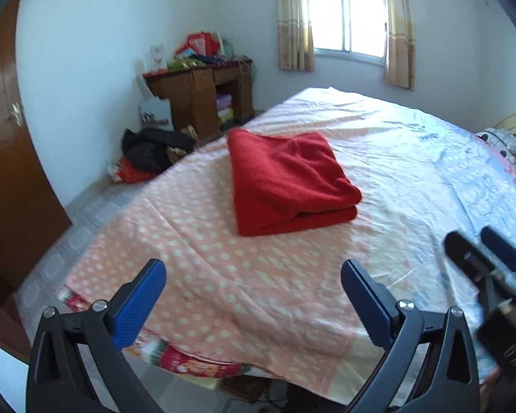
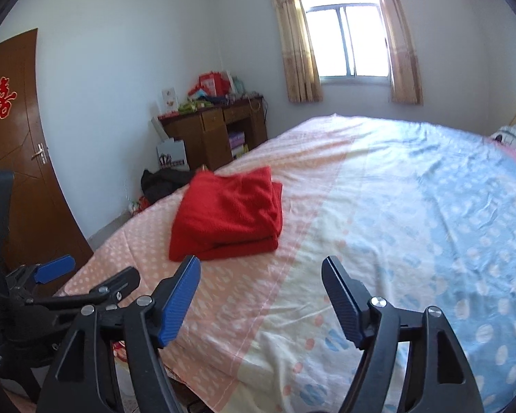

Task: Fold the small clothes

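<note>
A soft red knitted cloth (image 1: 289, 182) is seen lying folded in a thick, neat block on the bed with the pink, cream and blue dotted sheet (image 1: 223, 275). It rests on the pink side of the sheet, not far from the near edge, with its thick folded edge turned toward the cameras. Nothing is touching it.

The left gripper with flat blue pads (image 1: 253, 287) is held above the near edge of the bed. Its jaws are set wide apart, and nothing is held between them. The right gripper with the same blue pads (image 2: 261, 284) is held just beside it. Its jaws are also spread apart and empty. Both are kept apart from the red cloth.

The folding looks finished, as far as can be judged. Trouble could still be made from here. If the red cloth is bumped by a pad, the top layer could be pushed off and the neat block spoiled. If only one layer is pinched and lifted, the whole cloth could be pulled open. If it is dragged, the sheet under it could be bunched up, and the cloth could be slid toward the bed edge and dropped on the floor.
</note>
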Available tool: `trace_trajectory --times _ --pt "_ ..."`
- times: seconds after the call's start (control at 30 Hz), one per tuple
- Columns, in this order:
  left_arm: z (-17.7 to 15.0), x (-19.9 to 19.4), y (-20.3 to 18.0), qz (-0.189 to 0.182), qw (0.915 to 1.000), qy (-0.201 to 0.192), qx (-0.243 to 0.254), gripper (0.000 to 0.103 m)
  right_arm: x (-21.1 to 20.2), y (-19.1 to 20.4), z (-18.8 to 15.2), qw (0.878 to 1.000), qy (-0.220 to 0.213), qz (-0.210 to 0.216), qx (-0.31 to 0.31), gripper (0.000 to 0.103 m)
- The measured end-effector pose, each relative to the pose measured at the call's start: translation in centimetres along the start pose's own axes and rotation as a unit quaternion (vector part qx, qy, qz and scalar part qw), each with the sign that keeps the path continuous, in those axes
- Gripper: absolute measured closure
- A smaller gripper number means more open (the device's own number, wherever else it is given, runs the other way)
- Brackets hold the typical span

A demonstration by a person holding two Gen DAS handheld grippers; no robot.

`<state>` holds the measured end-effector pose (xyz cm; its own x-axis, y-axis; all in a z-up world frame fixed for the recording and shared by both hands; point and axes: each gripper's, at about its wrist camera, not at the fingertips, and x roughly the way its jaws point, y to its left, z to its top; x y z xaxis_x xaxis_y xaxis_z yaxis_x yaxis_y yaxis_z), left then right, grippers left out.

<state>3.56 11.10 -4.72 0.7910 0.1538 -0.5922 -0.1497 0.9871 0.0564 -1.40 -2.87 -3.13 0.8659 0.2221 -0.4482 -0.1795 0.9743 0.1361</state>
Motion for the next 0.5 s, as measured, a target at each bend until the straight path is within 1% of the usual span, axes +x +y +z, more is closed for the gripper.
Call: trace_trajectory --times 0.1,0.13,0.3,0.37,0.5 --pt "0.3 -1.4 0.1 0.024 0.9993 -0.027 0.008 0.000 -1.6 0.4 0.8 1.000 -0.024 -0.005 0.003 0.029" --pt "0.6 -1.8 0.1 0.028 0.9991 -0.030 0.009 0.000 -2.2 0.5 1.1 0.999 -0.033 -0.004 0.007 0.029" --pt "1.3 -3.9 0.3 0.012 0.9985 -0.054 0.000 0.000 -4.8 1.2 2.2 0.997 -0.072 0.000 0.009 0.028" --pt "1.5 -4.8 0.2 0.012 0.9978 -0.065 0.001 0.000 -5.9 1.6 2.6 0.996 -0.090 -0.003 0.001 0.023" --pt "1.6 -6.1 -0.1 0.016 0.9960 -0.088 0.007 0.000 -7.9 2.1 2.8 0.991 -0.134 -0.010 -0.008 0.017"
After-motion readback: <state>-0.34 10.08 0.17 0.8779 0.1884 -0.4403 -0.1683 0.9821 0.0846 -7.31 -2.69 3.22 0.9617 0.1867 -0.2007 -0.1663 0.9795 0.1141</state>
